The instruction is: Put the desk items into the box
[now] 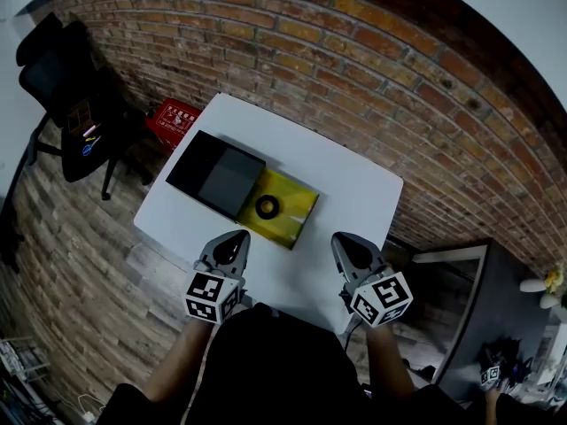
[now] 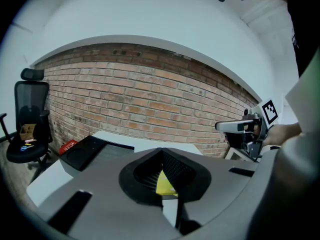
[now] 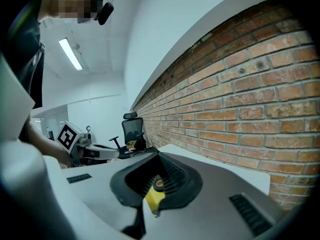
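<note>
A black box lies on the white table, with a yellow pad against its right side. A black tape roll rests on the pad. My left gripper hovers over the table's near edge, just short of the pad, jaws shut and empty. My right gripper hangs level with it to the right, also shut and empty. In the left gripper view the pad shows past the closed jaws. The right gripper view shows the pad and roll.
A black office chair stands left of the table, with a red box on the floor beside it. A brick wall runs behind the table. A dark cabinet is at the right.
</note>
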`<state>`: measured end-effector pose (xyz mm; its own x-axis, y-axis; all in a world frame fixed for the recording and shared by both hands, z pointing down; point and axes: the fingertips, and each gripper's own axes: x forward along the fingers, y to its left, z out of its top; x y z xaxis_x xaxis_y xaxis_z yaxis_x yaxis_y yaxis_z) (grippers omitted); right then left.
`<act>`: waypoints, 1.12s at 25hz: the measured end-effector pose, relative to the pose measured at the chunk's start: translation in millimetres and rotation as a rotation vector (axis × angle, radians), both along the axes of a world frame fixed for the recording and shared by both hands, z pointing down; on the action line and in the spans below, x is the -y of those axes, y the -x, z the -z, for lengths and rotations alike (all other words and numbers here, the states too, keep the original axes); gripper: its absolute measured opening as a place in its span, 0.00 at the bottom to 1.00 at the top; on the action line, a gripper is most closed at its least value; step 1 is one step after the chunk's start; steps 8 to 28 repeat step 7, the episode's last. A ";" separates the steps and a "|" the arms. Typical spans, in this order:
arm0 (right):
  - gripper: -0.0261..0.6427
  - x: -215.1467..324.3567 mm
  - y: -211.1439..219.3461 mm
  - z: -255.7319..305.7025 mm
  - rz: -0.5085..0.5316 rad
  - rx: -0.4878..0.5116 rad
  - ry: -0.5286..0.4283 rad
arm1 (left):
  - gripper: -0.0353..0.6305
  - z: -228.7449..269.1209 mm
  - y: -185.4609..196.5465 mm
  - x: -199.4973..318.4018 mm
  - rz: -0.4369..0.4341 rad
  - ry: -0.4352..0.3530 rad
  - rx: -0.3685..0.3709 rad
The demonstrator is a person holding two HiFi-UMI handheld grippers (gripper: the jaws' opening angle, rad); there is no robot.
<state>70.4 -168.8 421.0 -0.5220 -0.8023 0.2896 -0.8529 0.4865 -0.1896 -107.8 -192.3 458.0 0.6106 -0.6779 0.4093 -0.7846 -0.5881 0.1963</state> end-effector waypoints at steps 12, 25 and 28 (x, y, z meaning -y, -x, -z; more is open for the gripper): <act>0.07 -1.3 -3.7 -5.0 -0.011 -0.002 0.013 | 0.07 -4.0 -3.4 1.2 -0.002 0.000 0.003; 0.07 -1.3 -3.7 -5.0 -0.011 -0.002 0.013 | 0.07 -4.0 -3.4 1.2 -0.002 0.000 0.003; 0.07 -1.3 -3.7 -5.0 -0.011 -0.002 0.013 | 0.07 -4.0 -3.4 1.2 -0.002 0.000 0.003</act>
